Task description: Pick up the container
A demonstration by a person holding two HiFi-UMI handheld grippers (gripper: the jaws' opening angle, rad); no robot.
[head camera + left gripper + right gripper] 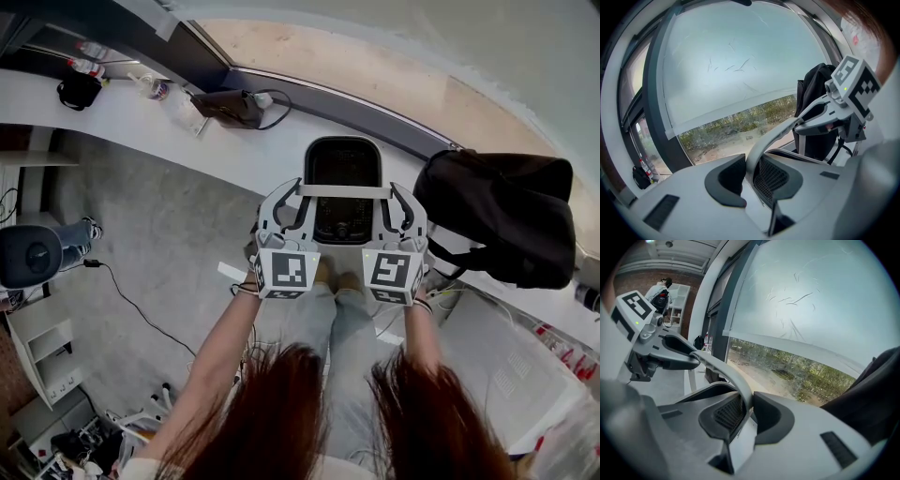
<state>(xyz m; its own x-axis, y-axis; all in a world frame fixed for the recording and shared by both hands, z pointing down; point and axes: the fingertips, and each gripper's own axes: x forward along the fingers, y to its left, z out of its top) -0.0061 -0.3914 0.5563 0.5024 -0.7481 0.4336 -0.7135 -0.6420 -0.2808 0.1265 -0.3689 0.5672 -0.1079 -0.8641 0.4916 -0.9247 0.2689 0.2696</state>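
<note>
A dark container (342, 167) with a mesh wall (769, 177) and a curved grey handle (343, 190) is straight ahead, at the edge of the white ledge (141, 122). My left gripper (286, 204) is shut on the handle's left end and my right gripper (401, 204) on its right end. In the left gripper view the handle (774, 135) runs out from between the black pads of the left gripper (749, 176) towards the right gripper (829, 123). The right gripper view mirrors this: the handle (725, 367) is pinched in the right gripper (746, 411). Whether the container rests on the ledge is hidden.
A large black bag (506, 220) lies on the ledge just right of the container. A brown bag (230, 106), a small black pouch (80, 89) and bottles (89, 66) sit further left. A window (736, 70) is behind. A cable (131, 300) crosses the floor below.
</note>
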